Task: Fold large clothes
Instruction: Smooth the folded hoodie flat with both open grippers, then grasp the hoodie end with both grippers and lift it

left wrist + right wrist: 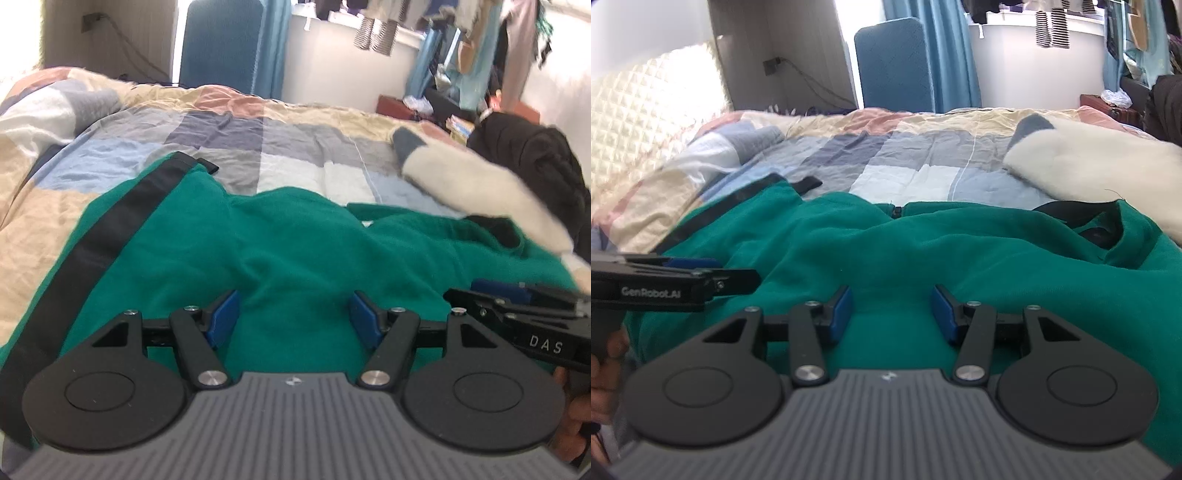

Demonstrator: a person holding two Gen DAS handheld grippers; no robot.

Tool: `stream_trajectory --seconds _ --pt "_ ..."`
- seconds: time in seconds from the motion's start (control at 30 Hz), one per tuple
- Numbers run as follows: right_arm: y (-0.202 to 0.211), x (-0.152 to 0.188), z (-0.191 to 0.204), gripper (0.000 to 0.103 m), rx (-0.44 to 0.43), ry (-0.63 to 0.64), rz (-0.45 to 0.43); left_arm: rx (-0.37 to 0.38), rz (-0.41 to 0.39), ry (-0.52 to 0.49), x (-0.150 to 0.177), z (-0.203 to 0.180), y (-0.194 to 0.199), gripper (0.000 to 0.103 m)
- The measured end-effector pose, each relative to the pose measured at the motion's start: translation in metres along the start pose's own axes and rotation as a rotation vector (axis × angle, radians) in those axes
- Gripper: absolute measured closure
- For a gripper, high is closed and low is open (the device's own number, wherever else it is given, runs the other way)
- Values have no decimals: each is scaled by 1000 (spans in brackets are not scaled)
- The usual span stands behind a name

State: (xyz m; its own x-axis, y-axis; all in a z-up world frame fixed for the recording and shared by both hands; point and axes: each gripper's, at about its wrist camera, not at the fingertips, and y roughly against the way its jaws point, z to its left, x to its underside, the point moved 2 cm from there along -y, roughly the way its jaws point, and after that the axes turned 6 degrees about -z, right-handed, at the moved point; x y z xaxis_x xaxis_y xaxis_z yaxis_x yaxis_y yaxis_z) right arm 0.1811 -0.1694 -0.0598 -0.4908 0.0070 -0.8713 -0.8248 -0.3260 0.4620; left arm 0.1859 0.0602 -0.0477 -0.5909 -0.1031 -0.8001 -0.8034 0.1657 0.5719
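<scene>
A large green garment with black trim lies spread and rumpled on the bed; it also shows in the right wrist view. A black band runs along its left side. My left gripper is open, its blue pads just above the green cloth, holding nothing. My right gripper is open too, over the cloth near its front edge. Each gripper shows beside the other: the right one at the right edge of the left wrist view, the left one at the left edge of the right wrist view.
The bed has a patchwork duvet in blue, grey and beige. A white fluffy garment lies at the right, next to the green one. A dark coat sits at the far right. A blue chair stands behind the bed.
</scene>
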Motion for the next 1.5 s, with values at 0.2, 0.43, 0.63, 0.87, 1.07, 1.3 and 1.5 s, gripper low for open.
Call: stream_trajectory --seconds 0.2,0.43,0.63,0.87,1.07,1.3,1.5 --pt "47 -5 -12 53 -34 -206 -27 33 -23 149 -1 12 55 30" --pt "88 17 -33 50 -208 -595 40 125 57 437 29 23 83 28" --pt "82 50 -33 50 -267 -778 179 123 161 635 55 40 84 18" --pt "61 67 -41 12 -257 -960 230 115 163 858 68 72 64 15" --pt "65 81 -66 13 -169 -1159 123 107 129 1041 78 95 62 15" --pt "70 94 -75 14 -130 -1306 35 8 80 1129 82 119 59 15" --pt "47 90 -73 13 -122 -1243 24 26 124 1130 79 120 36 15"
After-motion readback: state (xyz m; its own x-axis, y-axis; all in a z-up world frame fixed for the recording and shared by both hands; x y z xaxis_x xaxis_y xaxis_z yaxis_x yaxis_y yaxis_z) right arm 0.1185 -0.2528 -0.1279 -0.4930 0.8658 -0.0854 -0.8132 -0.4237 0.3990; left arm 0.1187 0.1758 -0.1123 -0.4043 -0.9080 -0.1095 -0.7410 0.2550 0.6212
